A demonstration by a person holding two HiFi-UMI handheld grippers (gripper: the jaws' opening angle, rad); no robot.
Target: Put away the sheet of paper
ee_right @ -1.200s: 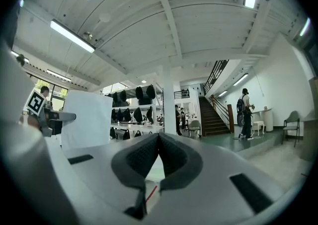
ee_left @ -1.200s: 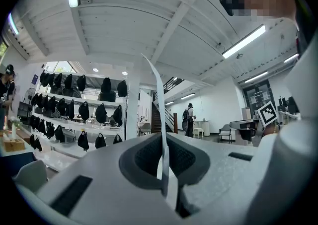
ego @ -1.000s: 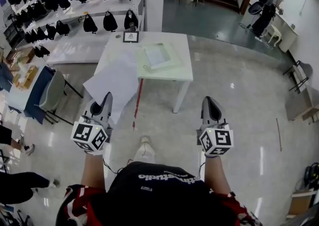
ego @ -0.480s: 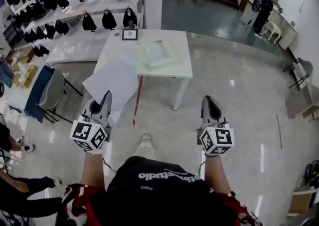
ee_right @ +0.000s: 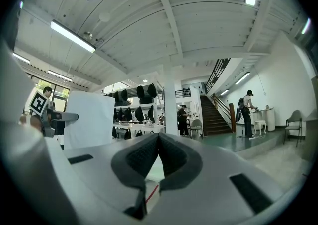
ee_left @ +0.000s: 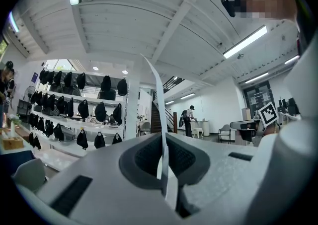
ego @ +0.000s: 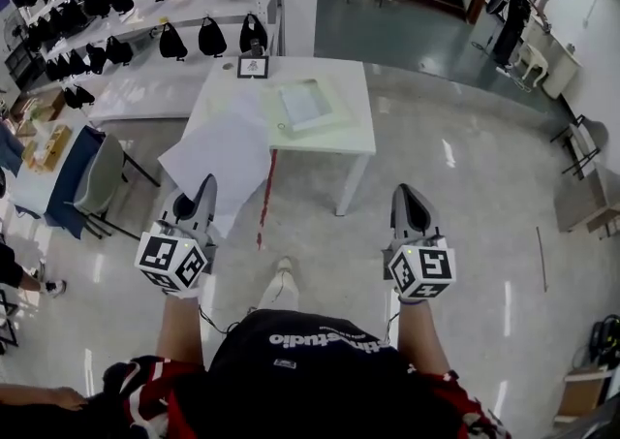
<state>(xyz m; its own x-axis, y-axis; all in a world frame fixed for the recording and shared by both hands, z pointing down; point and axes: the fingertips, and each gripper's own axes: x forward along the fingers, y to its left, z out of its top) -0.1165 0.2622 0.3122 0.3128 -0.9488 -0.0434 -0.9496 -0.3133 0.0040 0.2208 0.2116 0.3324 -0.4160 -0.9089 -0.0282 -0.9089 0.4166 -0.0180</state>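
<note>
My left gripper (ego: 205,193) is shut on a large white sheet of paper (ego: 218,158), which hangs out ahead of it in front of the white table's (ego: 351,140) left edge. In the left gripper view the sheet (ee_left: 160,114) shows edge-on, pinched between the two pads of that gripper (ee_left: 164,159). My right gripper (ego: 407,199) is held level with the left, well short of the table, shut with nothing in it. In the right gripper view its jaws (ee_right: 158,144) meet at the tips, and the sheet (ee_right: 89,119) stands at the left. A clear folder (ego: 305,106) lies on the table.
A small framed sign (ego: 253,67) stands at the table's far edge. Shelves with black bags (ego: 116,11) run along the left, with a chair (ego: 97,183) below them. A red strip (ego: 268,197) lies on the floor under the table. A person (ego: 513,11) stands far right.
Both grippers and the sheet keep their places. A person at the lower left edge of the head view has moved further down and out of view.
</note>
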